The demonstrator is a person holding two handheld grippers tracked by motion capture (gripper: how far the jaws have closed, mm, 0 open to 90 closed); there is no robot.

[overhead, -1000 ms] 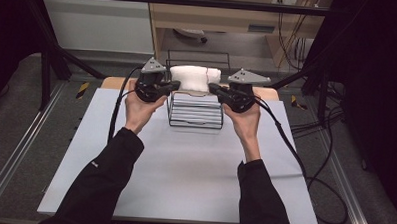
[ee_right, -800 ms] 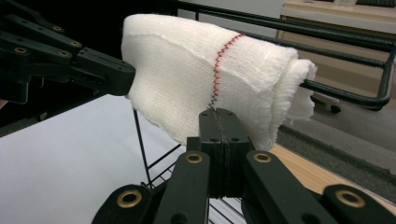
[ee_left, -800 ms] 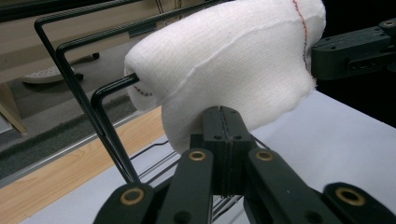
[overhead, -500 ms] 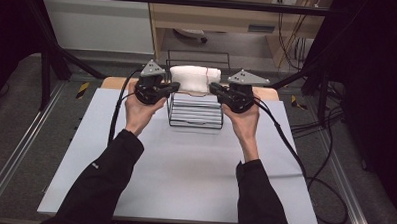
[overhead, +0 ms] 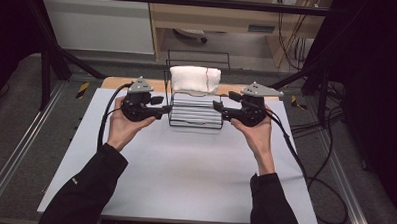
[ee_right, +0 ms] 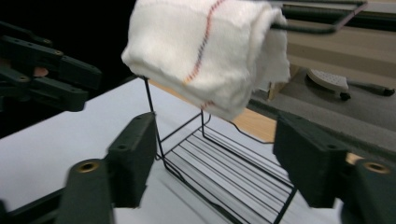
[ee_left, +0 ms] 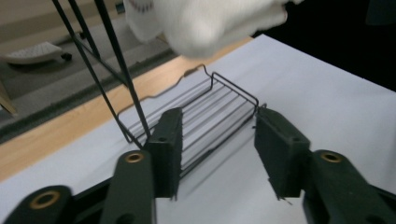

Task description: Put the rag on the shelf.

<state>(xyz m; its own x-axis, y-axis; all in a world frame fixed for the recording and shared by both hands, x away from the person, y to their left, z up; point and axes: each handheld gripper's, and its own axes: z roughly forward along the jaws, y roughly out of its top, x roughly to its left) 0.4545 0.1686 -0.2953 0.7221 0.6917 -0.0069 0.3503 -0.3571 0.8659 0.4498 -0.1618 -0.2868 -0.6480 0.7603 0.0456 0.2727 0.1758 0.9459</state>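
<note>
Both grippers have just let go: the left gripper (overhead: pixel 159 106) and right gripper (overhead: pixel 222 104) now sit lower and wider apart than a second ago, at either side of the wire rack (overhead: pixel 195 111), their fingers having just been opening and now parted around nothing. The hanging step looks finished. The white towel (overhead: pixel 194 79), folded, with a thin red stripe, drapes over the rack's top bar at upper centre of the high view, above the white counter (overhead: pixel 184 171).
</note>
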